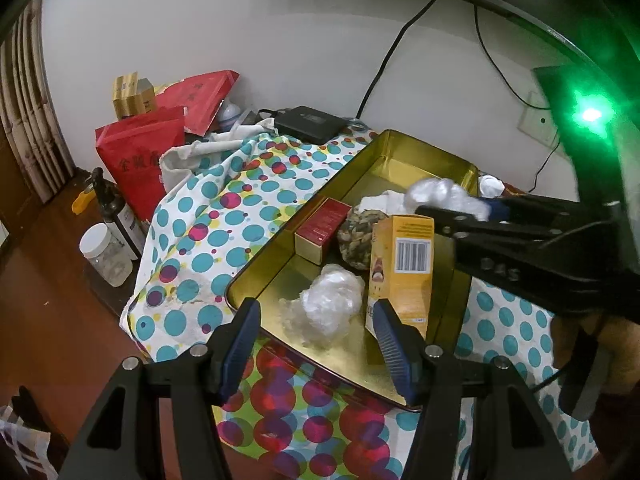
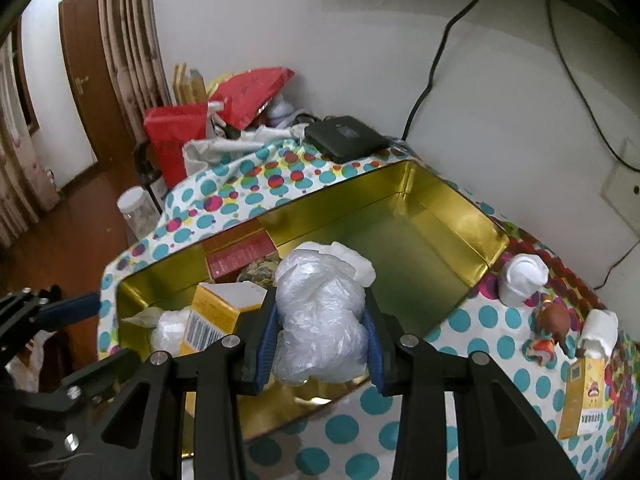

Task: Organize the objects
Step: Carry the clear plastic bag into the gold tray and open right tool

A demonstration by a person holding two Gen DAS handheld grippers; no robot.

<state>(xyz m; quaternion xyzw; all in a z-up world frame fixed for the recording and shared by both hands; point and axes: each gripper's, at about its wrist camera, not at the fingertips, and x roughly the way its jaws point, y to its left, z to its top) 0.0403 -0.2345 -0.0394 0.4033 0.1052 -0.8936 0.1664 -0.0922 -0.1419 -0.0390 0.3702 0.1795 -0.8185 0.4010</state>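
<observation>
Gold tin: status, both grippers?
Right gripper shut on plastic wad, above gold tin. Left gripper open, empty. Yellow box upright inside.

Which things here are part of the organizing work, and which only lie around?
Part of the job: gold tin; plastic wad clamped in right gripper; yellow box, red box, second plastic wad in the tin; open left gripper.

Lying about: red bags, black device, pump bottle.

Dim indoor light, green glare right; fisheye-curved dark corners, slight blur
</observation>
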